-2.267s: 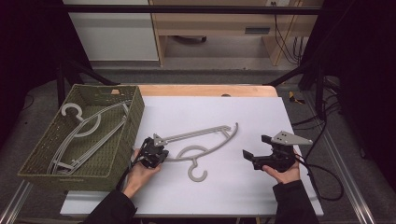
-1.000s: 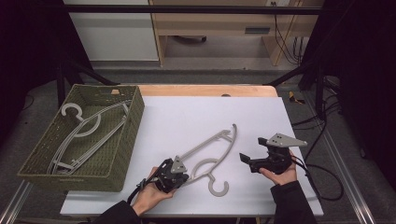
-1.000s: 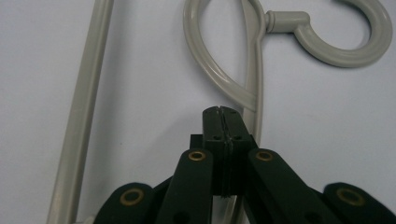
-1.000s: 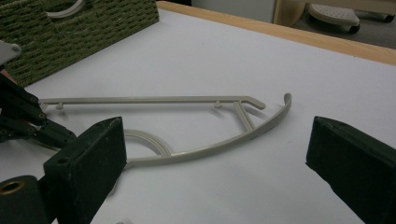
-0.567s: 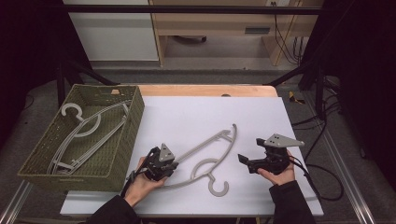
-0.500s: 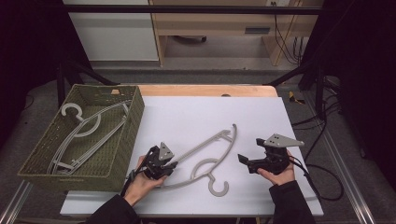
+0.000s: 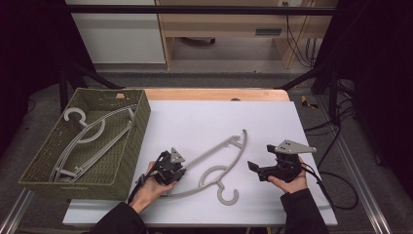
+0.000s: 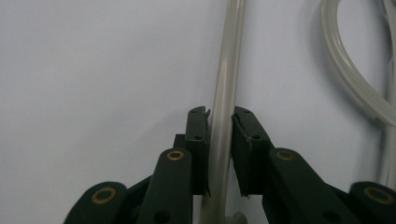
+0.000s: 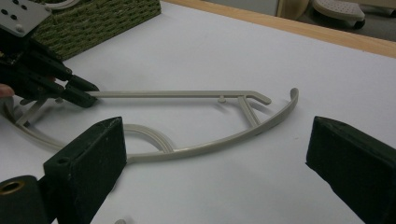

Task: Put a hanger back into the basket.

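Smooth white tabletop (image 7: 195, 122) with a wooden back edge, dark room around; olive woven basket (image 7: 131, 146) at its left. Just right of the basket, the left gripper (image 8: 219, 135), jaws just closing, straddles the thin beige plastic hanger's (image 7: 214, 156) straight bar; right gripper (image 7: 254, 168) gapes empty.

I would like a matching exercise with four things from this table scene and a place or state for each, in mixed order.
Things:
1. left gripper
2. right gripper
3. hanger on the table
4. basket

Places or states:
A. jaws wide open, nothing between them
B. stands at the table's left edge, with hangers inside
C. lies flat on the white surface
D. jaws around a thin bar

Pairs: 1-D, 2-A, 3-C, 4-B
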`<state>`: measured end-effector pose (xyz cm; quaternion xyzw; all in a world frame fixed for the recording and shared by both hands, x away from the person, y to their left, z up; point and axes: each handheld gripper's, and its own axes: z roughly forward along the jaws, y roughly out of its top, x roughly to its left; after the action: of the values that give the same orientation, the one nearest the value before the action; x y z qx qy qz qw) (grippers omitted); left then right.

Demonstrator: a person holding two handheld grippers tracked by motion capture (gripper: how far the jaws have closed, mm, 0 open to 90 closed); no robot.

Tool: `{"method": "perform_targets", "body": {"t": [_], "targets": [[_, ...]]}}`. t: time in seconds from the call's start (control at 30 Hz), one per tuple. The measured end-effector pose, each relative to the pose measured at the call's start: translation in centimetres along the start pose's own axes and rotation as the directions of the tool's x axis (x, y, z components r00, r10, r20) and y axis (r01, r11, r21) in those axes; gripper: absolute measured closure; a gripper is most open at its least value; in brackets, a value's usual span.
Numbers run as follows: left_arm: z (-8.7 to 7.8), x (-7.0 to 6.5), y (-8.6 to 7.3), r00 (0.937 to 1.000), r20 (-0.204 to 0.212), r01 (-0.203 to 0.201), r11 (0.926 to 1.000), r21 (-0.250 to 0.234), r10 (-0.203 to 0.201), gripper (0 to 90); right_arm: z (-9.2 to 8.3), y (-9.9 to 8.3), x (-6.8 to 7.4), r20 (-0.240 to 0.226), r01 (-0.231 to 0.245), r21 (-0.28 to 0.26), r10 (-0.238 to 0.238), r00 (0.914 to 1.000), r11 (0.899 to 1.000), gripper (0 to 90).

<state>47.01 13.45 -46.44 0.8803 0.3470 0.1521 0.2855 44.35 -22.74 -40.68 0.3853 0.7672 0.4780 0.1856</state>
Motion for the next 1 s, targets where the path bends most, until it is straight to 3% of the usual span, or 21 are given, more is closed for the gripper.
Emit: {"method": "perform_targets", "body": {"t": [0.1,0.17,0.2,0.23,0.33,0.43,0.6,0.73,0.77,0.83,0.87,0.93,1.0], "targets": [[0.0,-0.3,0.2,0.9988,-0.034,0.036,0.9993,-0.01,-0.036,80.4,0.0,0.0,0.0,-0.001,0.001,-0.001,-0.001,1.0,1.0,5.1],[-0.1,-0.3,0.5,0.9909,-0.109,0.078,0.9967,-0.023,-0.08,80.4,-0.1,0.0,0.0,-0.002,0.003,0.001,-0.003,1.0,1.0,5.1],[0.0,0.0,0.6,0.9886,-0.106,0.105,0.9941,-0.025,-0.108,80.5,-0.1,0.0,0.0,-0.001,0.003,0.0,-0.003,1.0,1.0,5.2],[0.2,0.4,0.6,0.979,-0.103,0.172,0.9842,-0.041,-0.176,80.4,-0.1,0.0,0.0,0.001,-0.004,-0.002,0.004,1.0,1.0,5.2],[0.5,0.4,0.6,0.9734,-0.111,0.198,0.9797,-0.029,-0.2,80.3,-0.1,0.0,0.0,-0.003,0.002,-0.001,-0.002,1.0,1.0,5.3],[0.5,-0.1,0.8,0.9723,-0.109,0.205,0.9783,-0.033,-0.207,80.2,0.0,0.0,0.0,-0.001,0.0,0.0,0.0,1.0,1.0,5.3],[0.3,-0.9,0.7,0.9855,-0.092,0.139,0.9895,-0.039,-0.142,75.1,0.0,0.0,0.1,-0.004,0.0,-0.002,0.0,1.0,1.0,5.2],[-1.4,-0.7,0.6,0.9944,-0.043,0.092,0.9908,-0.1,-0.097,68.1,-0.3,0.1,0.0,-0.001,-0.001,-0.01,0.001,1.0,1.0,5.2],[-1.8,-0.9,0.5,0.9966,-0.012,0.079,0.9894,-0.122,-0.081,68.5,-0.4,0.1,0.0,-0.002,0.0,-0.01,0.0,1.0,1.0,5.2],[-2.5,-1.3,0.3,0.9987,0.035,0.04,0.9923,-0.117,-0.036,77.0,-0.4,0.1,0.0,-0.001,-0.004,-0.013,0.004,1.0,1.0,5.2],[-2.7,-1.6,0.1,0.9985,0.055,0.015,0.9939,-0.109,-0.009,77.0,-0.4,0.1,0.0,-0.001,-0.004,-0.013,0.004,1.0,1.0,5.2],[-2.8,-2.3,-0.4,0.9971,0.068,-0.029,0.9968,-0.074,0.034,87.7,-0.5,0.0,0.2,0.0,-0.004,-0.008,0.004,1.0,1.0,5.3],[-2.7,-3.0,-0.9,0.9945,0.075,-0.069,0.9967,-0.042,0.072,89.4,-0.5,0.0,0.2,-0.003,0.002,-0.007,-0.002,1.0,1.0,5.3]]}}
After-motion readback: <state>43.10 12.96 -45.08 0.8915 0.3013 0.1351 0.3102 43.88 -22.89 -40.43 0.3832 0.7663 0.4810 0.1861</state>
